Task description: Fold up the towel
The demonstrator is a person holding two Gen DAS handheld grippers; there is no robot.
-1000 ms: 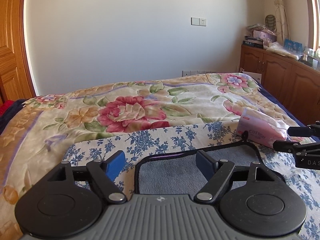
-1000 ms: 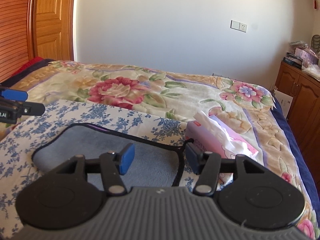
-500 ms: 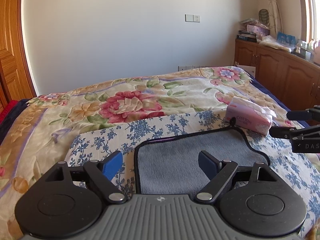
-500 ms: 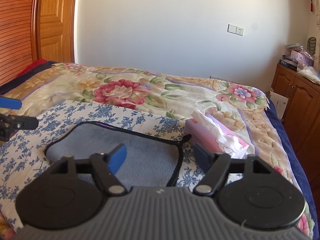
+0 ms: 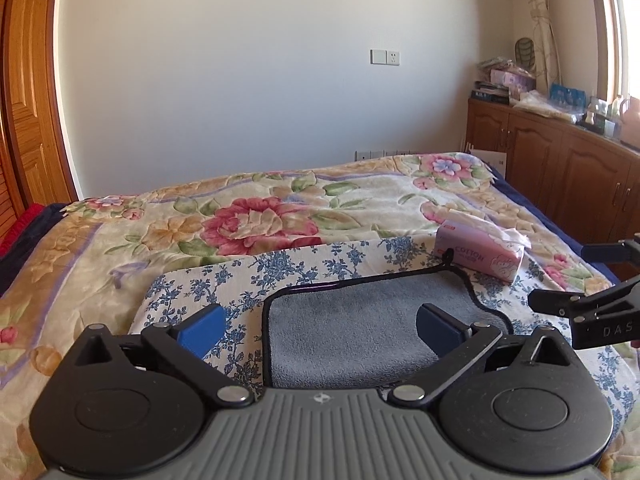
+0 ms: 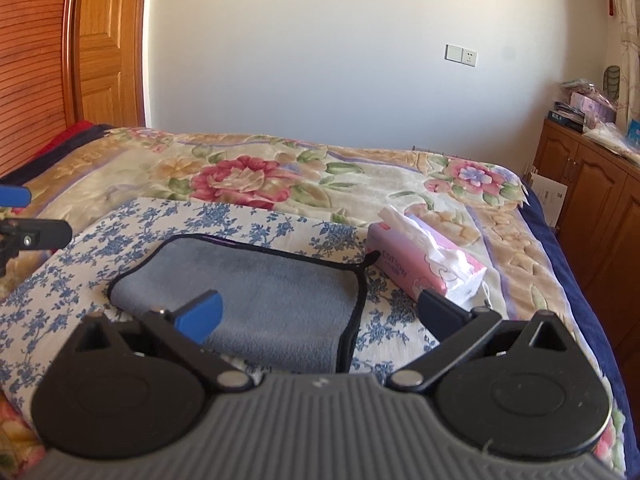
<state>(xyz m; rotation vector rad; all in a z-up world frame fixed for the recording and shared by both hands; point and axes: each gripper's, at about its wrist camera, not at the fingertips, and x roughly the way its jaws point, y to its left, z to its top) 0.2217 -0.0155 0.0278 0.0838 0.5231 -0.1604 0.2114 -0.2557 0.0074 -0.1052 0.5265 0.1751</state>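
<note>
A grey towel [image 5: 360, 320] with black trim lies folded flat on a blue-flowered white cloth [image 5: 192, 292] on the bed. It also shows in the right wrist view [image 6: 280, 300]. My left gripper [image 5: 320, 326] is open and empty, held above the towel's near left part. My right gripper [image 6: 320, 312] is open and empty above the towel's near right edge. The right gripper's fingers [image 5: 560, 304] show at the right of the left wrist view, and the left gripper's fingers [image 6: 36, 232] at the left of the right wrist view.
A pink tissue pack [image 5: 480, 250] lies just beyond the towel's far right corner, also in the right wrist view [image 6: 424, 268]. A floral blanket [image 5: 260, 220] covers the bed. Wooden cabinets [image 5: 560, 168] stand at the right, a wooden door [image 6: 104, 52] at the left.
Both grippers have pulled back and up from the towel and opened wider. The towel lies still on the cloth.
</note>
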